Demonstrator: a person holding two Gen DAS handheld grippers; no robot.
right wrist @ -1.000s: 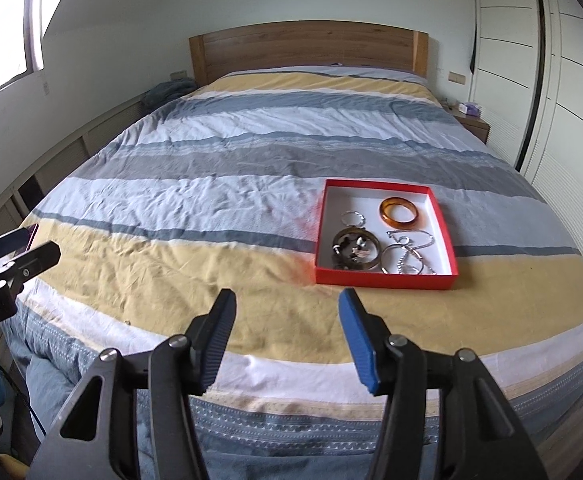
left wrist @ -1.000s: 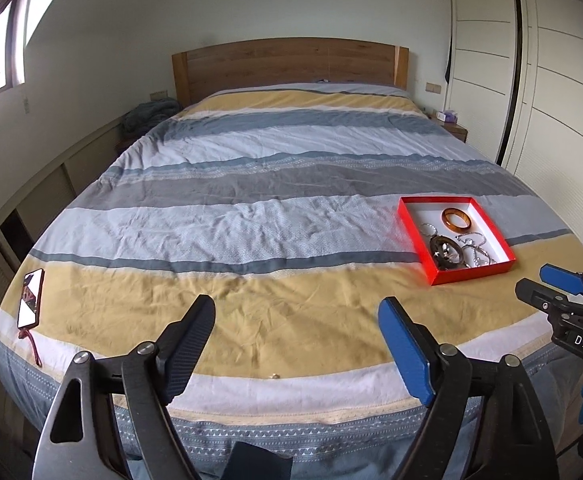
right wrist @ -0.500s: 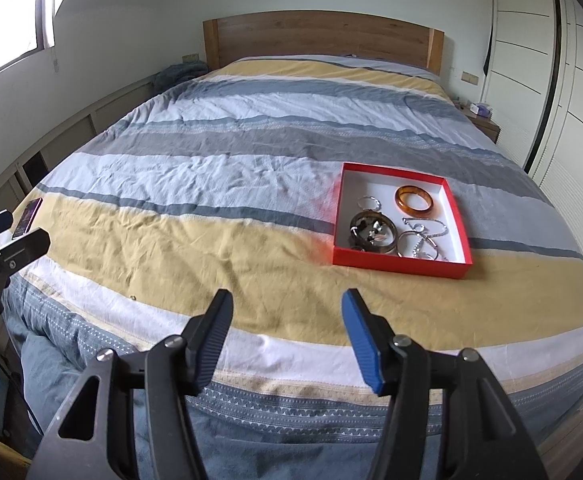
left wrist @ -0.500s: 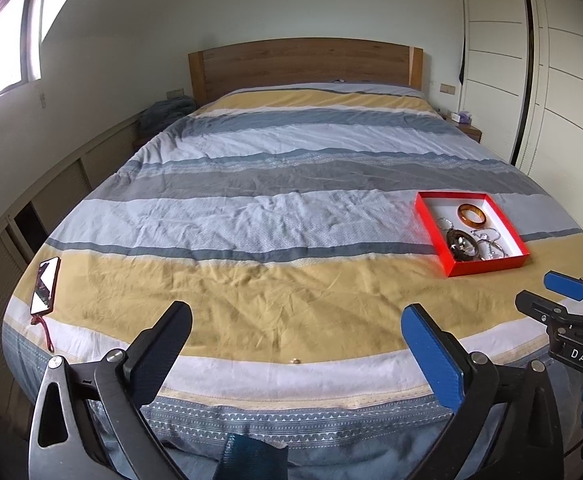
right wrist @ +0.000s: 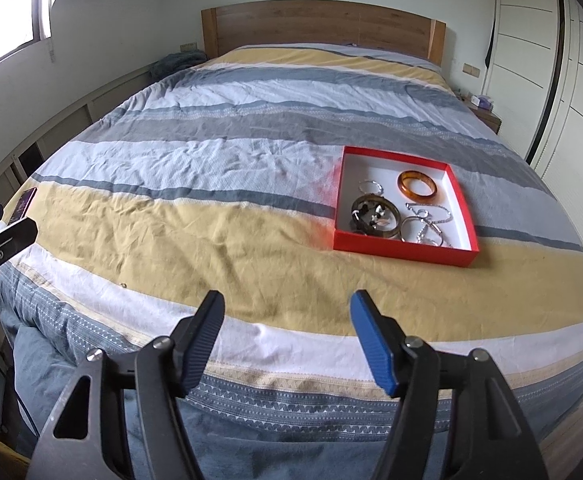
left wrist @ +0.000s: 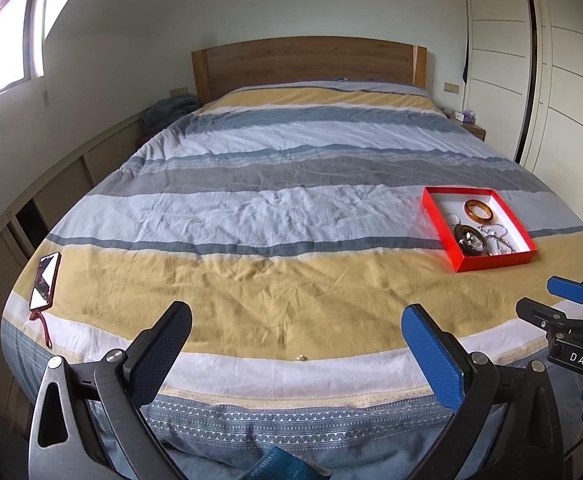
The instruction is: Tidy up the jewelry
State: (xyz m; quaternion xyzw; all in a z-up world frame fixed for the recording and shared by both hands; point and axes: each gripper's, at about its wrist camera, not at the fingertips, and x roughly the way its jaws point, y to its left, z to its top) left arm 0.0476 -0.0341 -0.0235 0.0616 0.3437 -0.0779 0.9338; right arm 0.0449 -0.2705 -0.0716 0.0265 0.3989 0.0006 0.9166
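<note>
A red tray (left wrist: 491,262) with a white inside lies on the striped bed, right of middle; it also shows in the right wrist view (right wrist: 403,249). In it lie an amber bangle (right wrist: 417,185), a dark bracelet (right wrist: 375,215), silver rings and a chain (right wrist: 427,220). A tiny gold piece (left wrist: 301,357) lies on the white stripe near the bed's foot, also in the right wrist view (right wrist: 123,285). My left gripper (left wrist: 295,332) is open and empty above the bed's foot. My right gripper (right wrist: 287,320) is open and empty, short of the tray.
A phone (left wrist: 45,280) with a red strap lies at the bed's left edge. A wooden headboard (left wrist: 307,64) stands at the far end, wardrobe doors (left wrist: 563,92) on the right, low cabinets on the left. A bedside table (right wrist: 487,116) stands at the far right.
Both grippers pulled back and rose, so more of the bed shows. The left gripper's jaws opened wider. The tray and jewelry did not move.
</note>
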